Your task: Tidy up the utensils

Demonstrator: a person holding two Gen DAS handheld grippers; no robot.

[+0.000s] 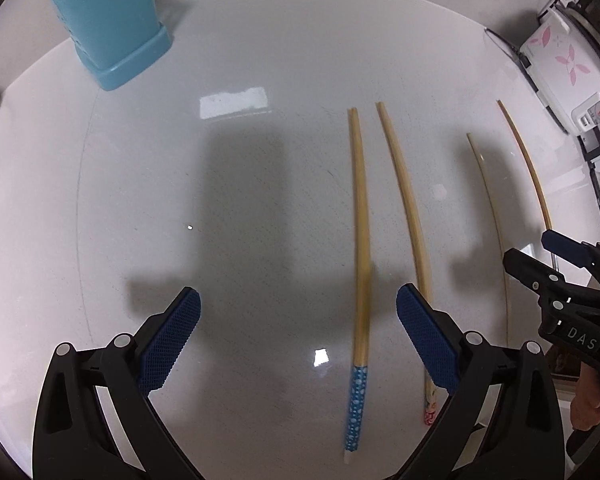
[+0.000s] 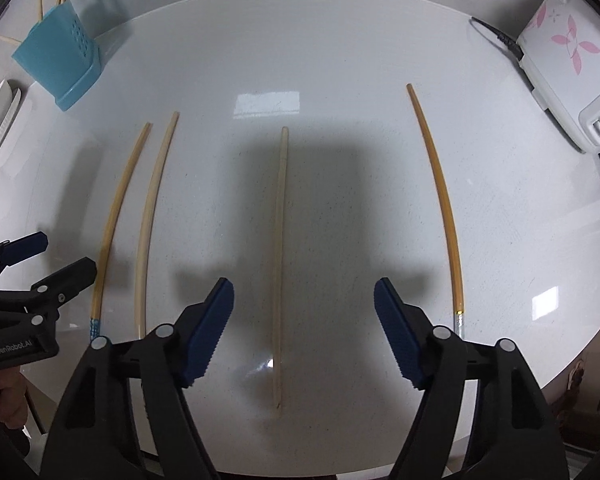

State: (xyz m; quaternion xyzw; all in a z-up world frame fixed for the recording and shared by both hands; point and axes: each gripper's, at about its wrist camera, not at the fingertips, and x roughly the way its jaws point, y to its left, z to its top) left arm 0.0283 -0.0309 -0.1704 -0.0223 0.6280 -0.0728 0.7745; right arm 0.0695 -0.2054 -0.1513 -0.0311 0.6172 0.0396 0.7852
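Several chopsticks lie side by side on the white table. In the left wrist view, the blue-handled chopstick [image 1: 359,248] lies between my open fingers, and a red-tipped chopstick [image 1: 410,216] runs under the right finger. My left gripper [image 1: 298,316] is open and empty. In the right wrist view, a pale chopstick [image 2: 279,256] lies between the open fingers of my right gripper [image 2: 304,304], which is empty. A darker chopstick [image 2: 440,200] lies to its right. The blue utensil holder [image 1: 108,20] stands at the far left and holds several chopsticks in the right wrist view [image 2: 60,56].
A white rice cooker with pink flowers [image 2: 560,64] and its black cord stand at the far right. White dishes [image 2: 0,120] sit at the left edge. The table's [image 2: 340,60] front edge is close to both grippers.
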